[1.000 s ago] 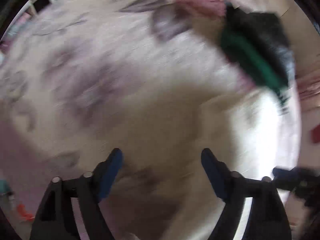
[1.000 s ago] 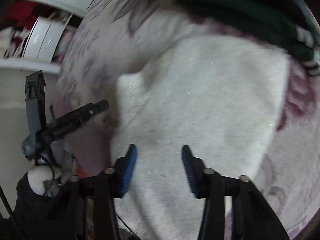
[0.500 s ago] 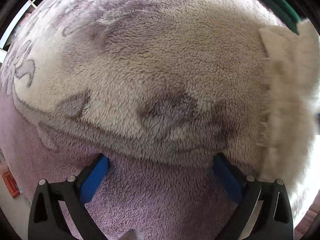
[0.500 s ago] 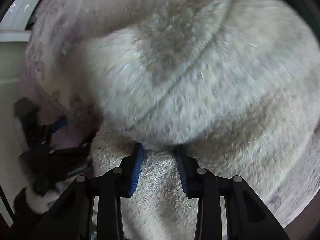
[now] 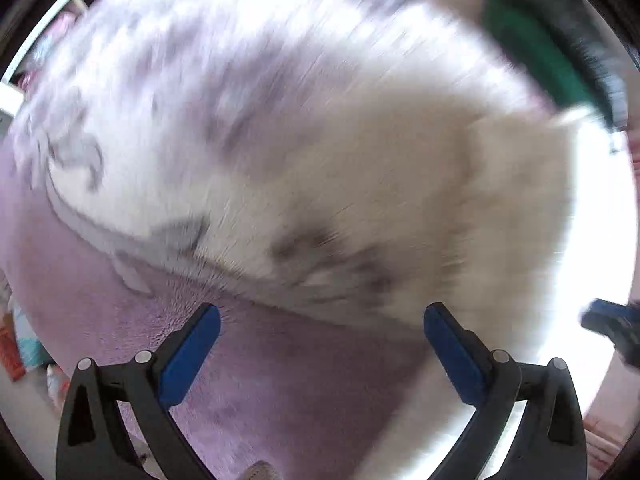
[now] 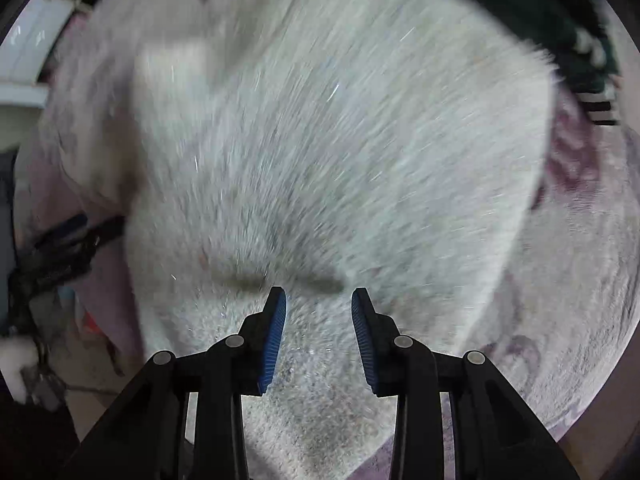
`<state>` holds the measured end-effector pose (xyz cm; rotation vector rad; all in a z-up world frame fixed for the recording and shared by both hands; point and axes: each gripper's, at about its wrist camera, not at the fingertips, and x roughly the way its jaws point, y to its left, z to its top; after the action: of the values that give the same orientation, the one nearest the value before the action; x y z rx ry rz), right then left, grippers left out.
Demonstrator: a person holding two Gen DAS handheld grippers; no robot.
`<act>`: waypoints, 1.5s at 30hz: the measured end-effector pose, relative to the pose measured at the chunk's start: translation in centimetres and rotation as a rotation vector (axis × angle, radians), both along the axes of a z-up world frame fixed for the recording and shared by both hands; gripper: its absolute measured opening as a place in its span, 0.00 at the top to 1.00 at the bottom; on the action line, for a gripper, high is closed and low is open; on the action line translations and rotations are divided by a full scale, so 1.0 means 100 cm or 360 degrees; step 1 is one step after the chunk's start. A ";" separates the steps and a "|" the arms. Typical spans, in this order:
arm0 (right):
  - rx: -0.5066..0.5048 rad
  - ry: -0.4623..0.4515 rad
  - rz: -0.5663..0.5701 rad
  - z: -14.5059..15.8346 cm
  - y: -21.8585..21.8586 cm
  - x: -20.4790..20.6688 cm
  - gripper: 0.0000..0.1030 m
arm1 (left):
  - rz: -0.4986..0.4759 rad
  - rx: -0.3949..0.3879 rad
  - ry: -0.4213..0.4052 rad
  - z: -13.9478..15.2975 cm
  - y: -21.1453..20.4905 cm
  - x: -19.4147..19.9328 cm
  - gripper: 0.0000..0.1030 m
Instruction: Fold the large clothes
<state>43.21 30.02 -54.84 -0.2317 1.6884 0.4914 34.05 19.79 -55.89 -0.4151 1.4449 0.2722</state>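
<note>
Here the left gripper [image 5: 322, 354] stood with its blue fingers [image 5: 190, 354] spread as wide as they go, nothing between them, pointing down at a purple fleece blanket [image 5: 132, 320] with a pale leafy pattern. The right gripper [image 6: 319, 338] had its fingers [image 6: 274, 336] partly apart; the white fluffy garment [image 6: 340, 140] lay below and beyond them, but the blur left it unclear whether the pads pinched any pile, so its grip could not be told.

The garment lay spread on the blanket, on what seemed a bed, its edge showing cream at the right of the left wrist view [image 5: 500, 208]. A dark green and black garment [image 5: 532, 52] lay at its far side, close to or touching it.

Judging by this, the step in hand was a re-grip between folds. The next move would call for each gripper to settle on an edge or corner of the white garment and clench through its thick pile, so a fold could be carried across evenly.
</note>
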 end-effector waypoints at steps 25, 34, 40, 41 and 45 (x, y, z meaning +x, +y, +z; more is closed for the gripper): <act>0.0010 0.0021 -0.0188 -0.049 -0.001 0.182 0.78 | -0.0160 -0.0050 -0.0017 -0.016 -0.062 0.103 0.00; 0.0521 0.0354 -0.0577 -0.032 -0.111 0.141 0.37 | -0.0008 -0.0065 0.0094 -0.017 -0.092 0.017 0.00; 0.0697 0.0482 -0.0759 -0.123 -0.121 0.204 0.31 | 0.0088 -0.0164 0.0117 -0.050 -0.096 0.002 0.00; 0.0737 0.0511 -0.0756 -0.137 -0.117 0.216 0.31 | 0.0108 -0.0177 0.0112 -0.054 -0.095 0.001 0.00; 0.1106 0.0622 -0.0746 -0.171 -0.095 0.251 0.14 | 0.0120 -0.0173 0.0092 -0.060 -0.095 0.003 0.00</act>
<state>68.31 20.53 -71.97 0.7912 1.7594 0.7602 34.32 10.30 -61.88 -0.5546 1.5069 0.2689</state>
